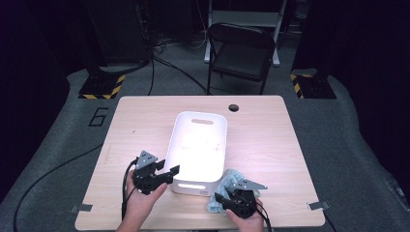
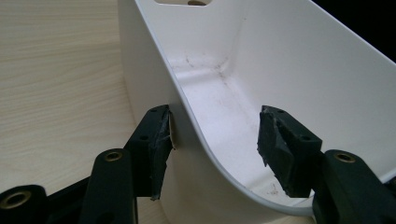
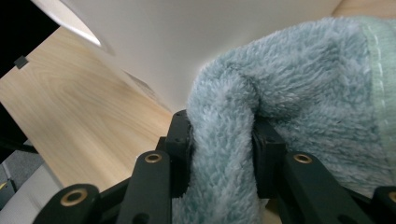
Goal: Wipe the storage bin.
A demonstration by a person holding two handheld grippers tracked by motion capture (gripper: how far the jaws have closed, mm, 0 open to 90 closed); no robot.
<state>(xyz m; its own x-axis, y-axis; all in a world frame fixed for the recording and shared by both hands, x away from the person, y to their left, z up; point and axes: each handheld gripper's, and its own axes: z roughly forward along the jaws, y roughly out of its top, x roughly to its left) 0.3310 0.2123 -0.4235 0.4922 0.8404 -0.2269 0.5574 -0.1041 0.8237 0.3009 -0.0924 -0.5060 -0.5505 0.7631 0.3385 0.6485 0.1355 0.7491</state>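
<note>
From above, a white tub (image 1: 199,150) sits mid-worktop; a blue towel (image 1: 231,178) lies by its near right corner. The left tool (image 2: 212,135) straddles the tub's rim, jaws released. The right tool (image 3: 223,140) is clenched on a towel fold.

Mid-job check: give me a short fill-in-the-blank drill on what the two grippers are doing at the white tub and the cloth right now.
1. The right gripper is shut on a fluffy pale blue ____.
2. The left gripper has its jaws open astride the wall of the white ____.
3. The cloth lies beside the tub's near ____ corner in the high view.
4. The tub stands on a light ____ table.

Missing words: cloth; tub; right; wooden
</note>
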